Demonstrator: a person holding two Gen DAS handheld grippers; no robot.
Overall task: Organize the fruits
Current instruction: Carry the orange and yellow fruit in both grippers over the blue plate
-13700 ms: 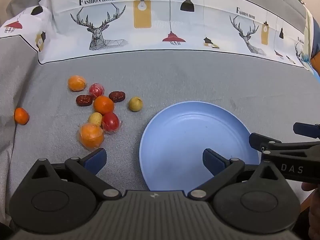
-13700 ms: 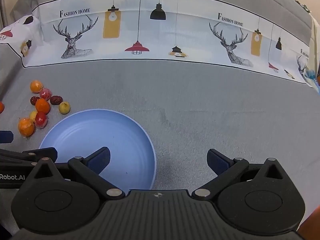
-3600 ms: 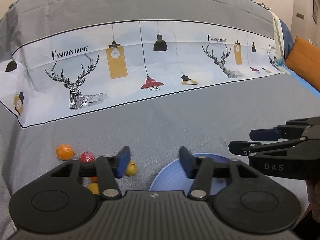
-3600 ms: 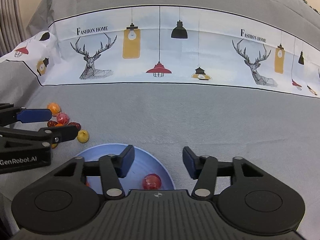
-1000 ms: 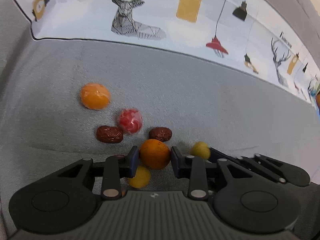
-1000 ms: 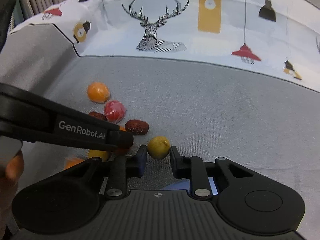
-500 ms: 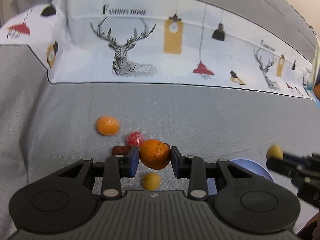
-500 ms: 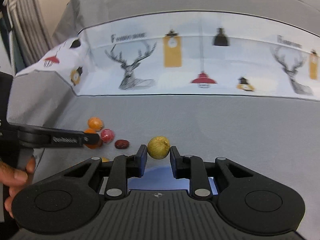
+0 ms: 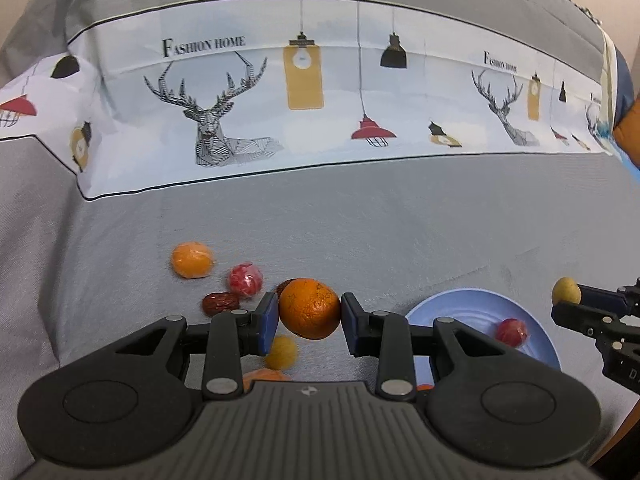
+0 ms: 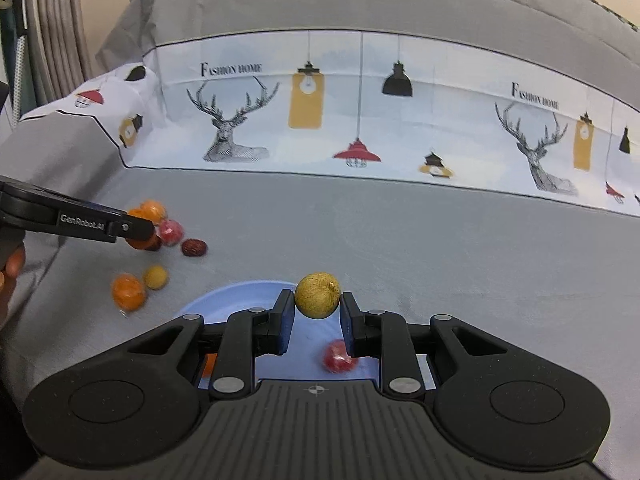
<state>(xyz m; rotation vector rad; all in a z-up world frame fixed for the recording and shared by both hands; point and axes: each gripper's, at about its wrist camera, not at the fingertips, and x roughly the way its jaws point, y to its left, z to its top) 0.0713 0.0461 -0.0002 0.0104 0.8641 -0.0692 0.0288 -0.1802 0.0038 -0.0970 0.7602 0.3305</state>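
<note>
Your left gripper (image 9: 309,314) pinches an orange (image 9: 309,307) above the sheet (image 9: 400,240), while your right gripper (image 10: 317,312) pinches a yellow fruit (image 10: 317,295) over the plate's (image 10: 236,300) far rim.

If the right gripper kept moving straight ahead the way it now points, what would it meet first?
Probably bare grey cloth. The right gripper, shut on the yellow-green fruit, points past the blue plate's far rim; depth is unclear.

The left hand-held gripper (image 9: 309,316) hides most of an orange fruit (image 9: 262,376) and part of the blue plate (image 9: 472,308).
</note>
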